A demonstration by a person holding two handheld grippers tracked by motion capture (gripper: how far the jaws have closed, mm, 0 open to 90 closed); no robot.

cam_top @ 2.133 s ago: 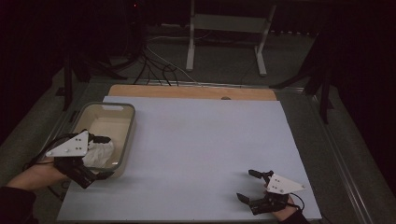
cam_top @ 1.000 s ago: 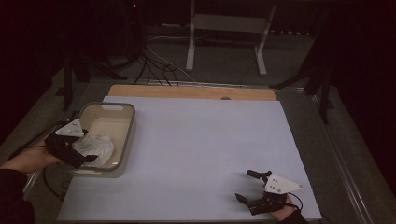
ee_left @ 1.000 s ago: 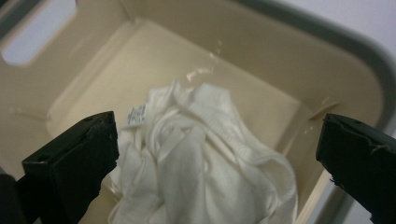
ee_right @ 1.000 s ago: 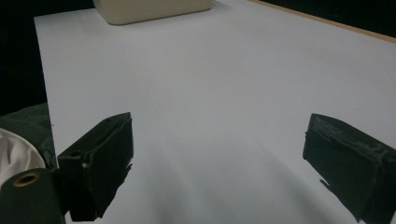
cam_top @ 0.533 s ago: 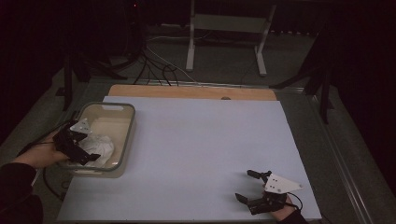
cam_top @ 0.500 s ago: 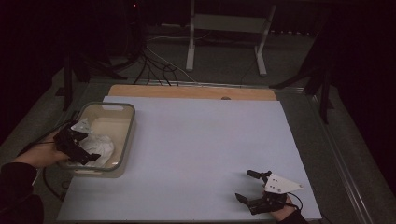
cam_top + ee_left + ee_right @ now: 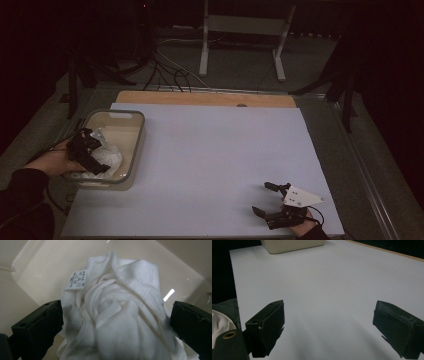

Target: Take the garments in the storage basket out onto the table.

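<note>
A white cloth (image 7: 117, 312) is seen bunched up inside the clear plastic tub (image 7: 131, 150), lower left of the high view, w/ the left gripper (image 7: 89, 156) dipped into the tub right over it. In the left gripper view the jaws are spread wide, one each side of the bundle, nothing pinched yet. The cloth is judged soft, light and floppy, so it'll prob sag and unroll when lifted; a thick fold near the middle of the wad is best taken, not the care label (image 7: 76, 280) or a loose hem, imo. The right gripper (image 7: 275, 202) is parked lower right on the pale table sheet (image 7: 220, 150), jaws also apart, holding nothing.
</note>
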